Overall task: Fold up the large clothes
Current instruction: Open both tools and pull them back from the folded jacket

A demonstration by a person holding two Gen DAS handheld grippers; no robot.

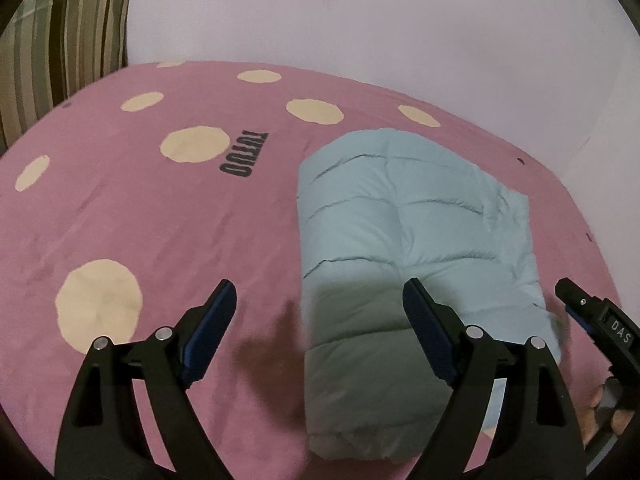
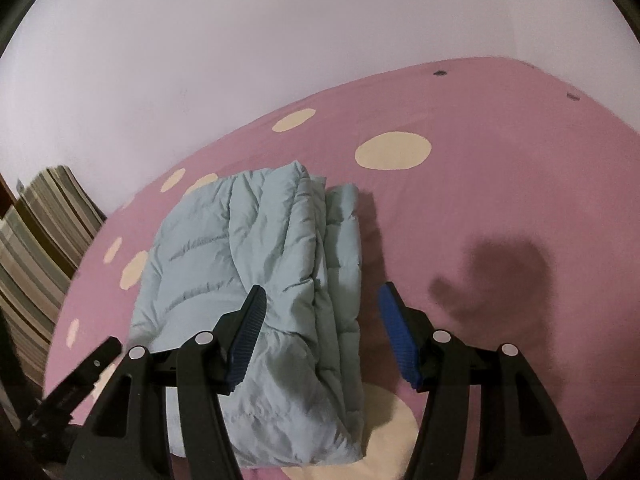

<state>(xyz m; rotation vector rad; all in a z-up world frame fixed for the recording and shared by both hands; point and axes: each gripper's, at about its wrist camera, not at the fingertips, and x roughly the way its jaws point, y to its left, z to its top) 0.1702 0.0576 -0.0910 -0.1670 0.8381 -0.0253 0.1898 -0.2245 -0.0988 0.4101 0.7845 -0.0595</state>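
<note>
A striped cushion (image 1: 60,40) sits at the upper left of the left wrist view, the pink dotted bedcover (image 1: 160,220) fills the middle, and right of centre lies the folded pale blue puffer jacket (image 1: 400,220), above which the left gripper (image 1: 320,292) and right gripper (image 2: 320,300) hang with jaws apart and empty.

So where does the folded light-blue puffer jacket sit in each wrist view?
Left wrist: puffer jacket right of centre, running to the bottom edge.
Right wrist: jacket left of centre, behind the right gripper.
Shared landmark: striped pillow, at the left in both.
</note>
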